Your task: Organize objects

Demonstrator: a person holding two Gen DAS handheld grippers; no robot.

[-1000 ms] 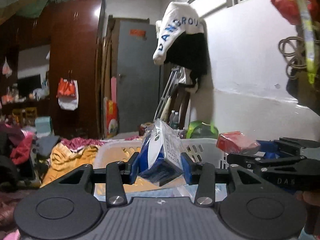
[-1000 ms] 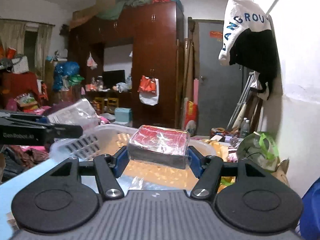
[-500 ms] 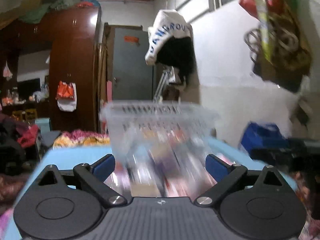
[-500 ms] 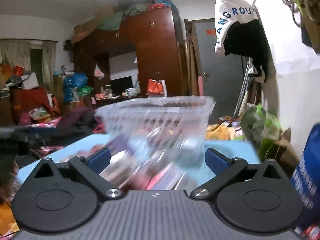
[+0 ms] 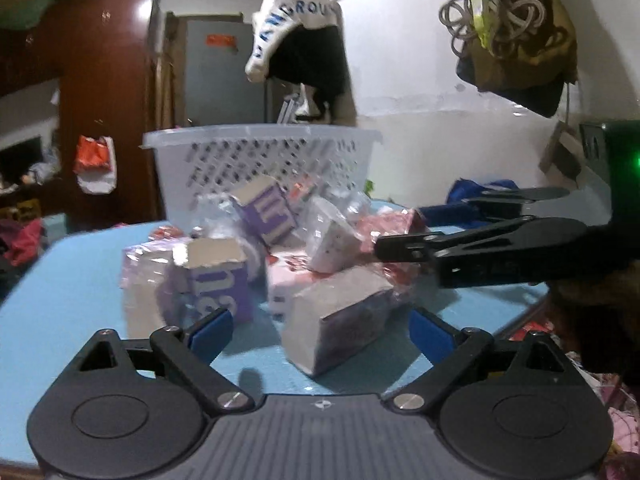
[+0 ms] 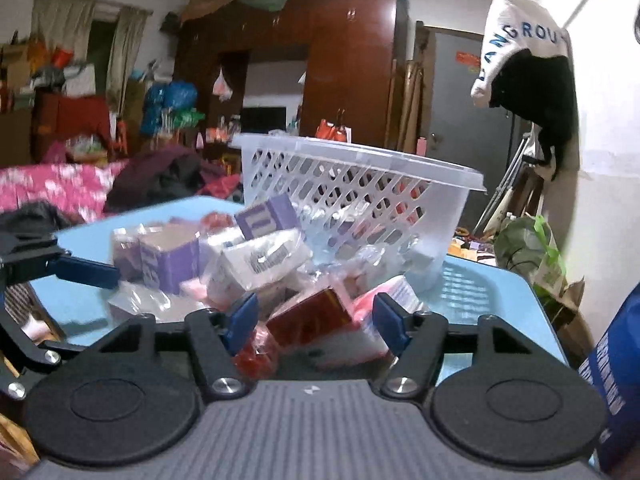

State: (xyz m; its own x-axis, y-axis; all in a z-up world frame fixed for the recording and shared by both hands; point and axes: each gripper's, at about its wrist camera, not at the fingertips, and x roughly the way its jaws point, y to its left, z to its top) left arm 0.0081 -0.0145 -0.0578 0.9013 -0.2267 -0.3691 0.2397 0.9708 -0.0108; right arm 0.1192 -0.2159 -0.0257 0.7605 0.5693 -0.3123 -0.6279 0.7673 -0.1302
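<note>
Crowding the blue table (image 5: 72, 320), wrapped boxes (image 5: 340, 320) front a basket (image 6: 360, 200); both grippers gape empty.

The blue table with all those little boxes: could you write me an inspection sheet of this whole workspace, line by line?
Surface: light blue table, mostly bare at the near left.
Job's things: white perforated basket stands at the far side; plastic-wrapped boxes lie heaped in front of it, among them a purple box, a white box and a red box.
Clutter: nothing seen on the table beyond the pile.
Grippers: left gripper open, the white box between its fingers, untouched; right gripper open around the red box.
Cables: coiled cord hangs on the wall.
Surroundings: brown wardrobe, grey door, white and black garment hung on the wall, piled clothes.
</note>
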